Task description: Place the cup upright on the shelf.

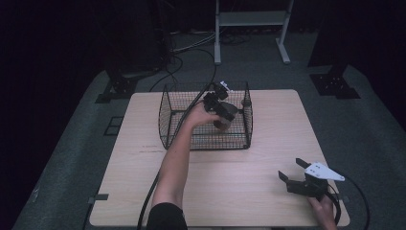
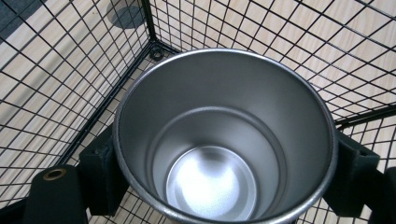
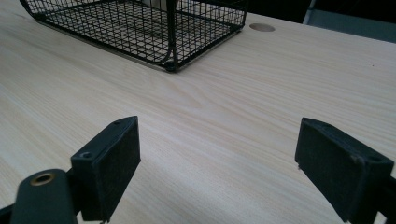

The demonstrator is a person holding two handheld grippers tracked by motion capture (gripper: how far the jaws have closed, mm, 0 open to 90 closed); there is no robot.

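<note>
So the steel cup [image 2: 224, 140] is clamped by the left gripper [image 1: 221, 106] and is held inside the wire basket [image 1: 167, 110], over near its right wall. Whether the bottom is touching the basket floor can't be told. Looks like most of the job is done: the cup just needs to be set down and let go. The right gripper [image 1: 293, 168] is parked wide open, nothing gripped, on the table [image 1: 268, 139].
</note>
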